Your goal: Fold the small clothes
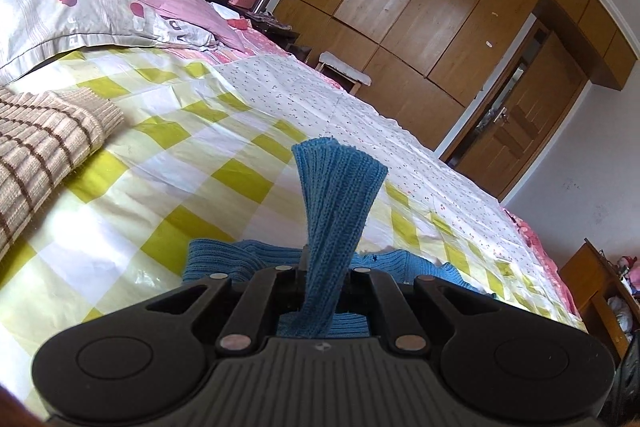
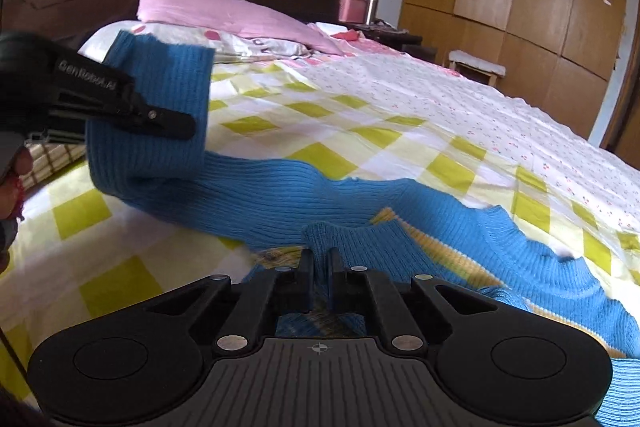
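Left gripper (image 1: 320, 267) pinching the blue sweater's sleeve (image 1: 336, 195), cuff fanned upright just past the fingertips. Right gripper (image 2: 319, 267) clamped on a fold of the blue sweater (image 2: 280, 199), body spread ahead and rightward over the checked bedsheet (image 2: 360, 131). Striped beige garment (image 1: 40, 147) well left of the left tongs.

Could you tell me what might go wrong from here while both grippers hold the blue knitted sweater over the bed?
1. The left gripper pinches only the cuff end of the blue ribbed sleeve; a pull could slip it free.
2. The right gripper grips a small bunch of the blue knitted sweater, so the fold may come out crooked.
3. The sleeve could drag and wrinkle the yellow-checked bed sheet.
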